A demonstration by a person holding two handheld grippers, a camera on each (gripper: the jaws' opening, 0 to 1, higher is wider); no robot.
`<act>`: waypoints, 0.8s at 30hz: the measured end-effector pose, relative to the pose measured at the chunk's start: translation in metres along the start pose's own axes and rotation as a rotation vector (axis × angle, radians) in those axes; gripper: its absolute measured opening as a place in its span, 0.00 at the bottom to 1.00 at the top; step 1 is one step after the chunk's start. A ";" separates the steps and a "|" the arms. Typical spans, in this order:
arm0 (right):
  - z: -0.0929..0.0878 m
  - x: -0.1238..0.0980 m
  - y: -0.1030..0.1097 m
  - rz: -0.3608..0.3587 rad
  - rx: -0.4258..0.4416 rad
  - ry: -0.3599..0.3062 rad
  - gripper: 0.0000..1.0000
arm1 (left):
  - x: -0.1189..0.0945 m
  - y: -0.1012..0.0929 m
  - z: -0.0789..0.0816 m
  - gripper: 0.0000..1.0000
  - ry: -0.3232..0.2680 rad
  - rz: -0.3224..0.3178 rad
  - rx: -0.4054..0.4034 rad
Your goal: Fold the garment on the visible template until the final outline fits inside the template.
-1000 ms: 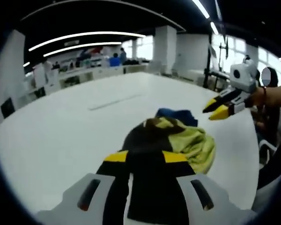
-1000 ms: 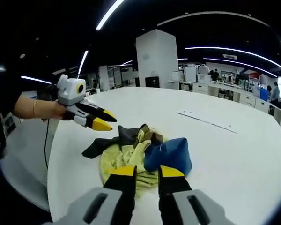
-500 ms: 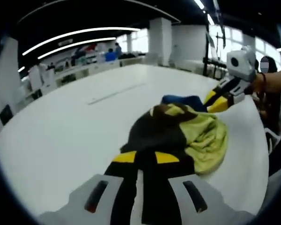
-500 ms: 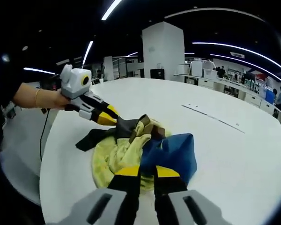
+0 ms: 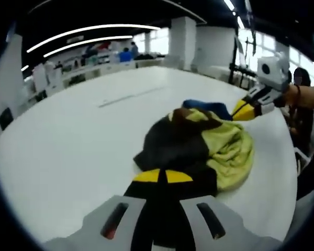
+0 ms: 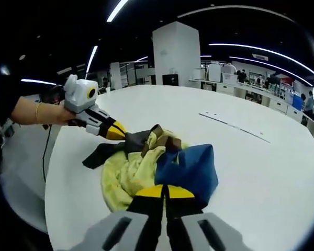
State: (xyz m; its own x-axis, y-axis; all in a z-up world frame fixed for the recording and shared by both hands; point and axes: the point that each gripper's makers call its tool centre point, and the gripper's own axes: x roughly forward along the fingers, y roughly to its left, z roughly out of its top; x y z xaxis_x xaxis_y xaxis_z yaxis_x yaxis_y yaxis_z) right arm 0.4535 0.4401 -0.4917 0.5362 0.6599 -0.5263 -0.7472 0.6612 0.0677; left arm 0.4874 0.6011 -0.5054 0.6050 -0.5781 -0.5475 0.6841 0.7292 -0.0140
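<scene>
Lying crumpled on the white table point(image 5: 68, 141) is the garment point(image 5: 199, 141), a heap of black, yellow-green, brown and blue cloth, bunched rather than spread flat. In the left gripper view it is sitting toward the table's near edge, with its black part closest to my left gripper point(image 5: 163, 177) and the yellow-green part falling away to the side. I am holding the left gripper's yellow-tipped jaws nearly together on the black edge of the garment; a fold of black cloth is running down between them, so they appear to be pinching it.

In the right gripper view the garment point(image 6: 146, 167) is showing its blue part nearest to my right gripper point(image 6: 164, 192), with the yellow-green cloth beside it and a black sleeve-like strip trailing outward. I am keeping the right gripper's jaws almost closed at the blue edge, and the cloth is reaching down to their tips, though I cannot tell for certain how much they are gripping.

From each view the other gripper is touching the far side of the garment: the left gripper point(image 6: 115, 133) is meeting the dark cloth, and the right gripper point(image 5: 244, 111) is meeting the blue fold.

Beyond the garment, a thin pale strip point(image 6: 235, 129) is lying on the table, well apart from the heap.
</scene>
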 end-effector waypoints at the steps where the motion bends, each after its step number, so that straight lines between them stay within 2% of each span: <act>1: 0.003 -0.002 0.001 0.004 0.010 -0.008 0.00 | -0.003 0.000 0.003 0.00 -0.006 0.009 -0.002; 11: 0.026 -0.030 -0.004 -0.024 -0.011 -0.044 0.00 | -0.036 0.007 0.035 0.00 -0.101 0.078 -0.008; 24: 0.064 -0.059 -0.028 -0.123 -0.006 -0.111 0.00 | -0.066 0.018 0.072 0.00 -0.190 0.140 -0.019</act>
State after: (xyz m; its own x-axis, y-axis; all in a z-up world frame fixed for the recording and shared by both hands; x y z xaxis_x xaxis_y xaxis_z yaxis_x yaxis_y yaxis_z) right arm 0.4676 0.4054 -0.4079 0.6639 0.6093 -0.4336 -0.6752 0.7377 0.0027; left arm 0.4892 0.6254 -0.4092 0.7603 -0.5281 -0.3783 0.5816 0.8127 0.0342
